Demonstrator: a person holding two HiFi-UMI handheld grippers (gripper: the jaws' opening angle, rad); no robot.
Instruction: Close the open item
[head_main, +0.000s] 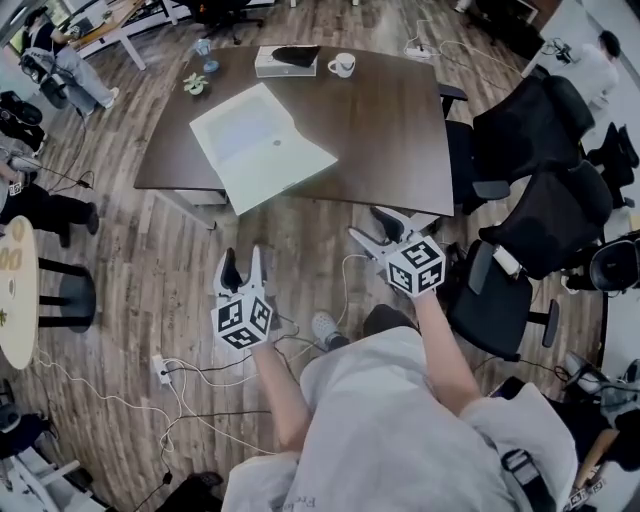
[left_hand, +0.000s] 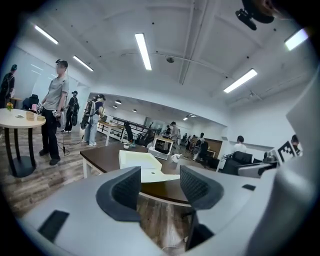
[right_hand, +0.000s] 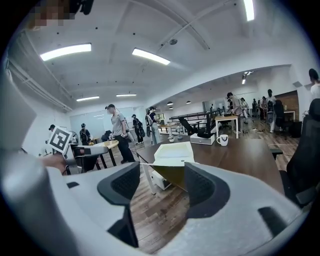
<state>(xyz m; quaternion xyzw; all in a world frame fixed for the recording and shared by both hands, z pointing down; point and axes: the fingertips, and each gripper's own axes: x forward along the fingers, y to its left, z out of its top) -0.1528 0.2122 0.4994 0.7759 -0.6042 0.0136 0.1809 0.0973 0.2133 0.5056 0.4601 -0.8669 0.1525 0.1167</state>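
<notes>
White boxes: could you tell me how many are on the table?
2: a large flat box at the near edge; a small box at the far edge, beside the mug.

place: open-plan office | evidence: meeting table (head_main: 400, 130) at 12 o'clock; swivel chairs (head_main: 545, 215) at 3 o'clock; ceiling strip lights (left_hand: 143, 50)

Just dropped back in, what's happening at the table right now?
A person holds a gripper in each hand. The left gripper and right gripper both have their jaws apart with nothing between them, over the wooden floor and short of the brown table. The white box lies on the table's near side, one corner past the edge, and neither gripper touches it. From above it looks flat, but I cannot tell whether it is fully shut.
</notes>
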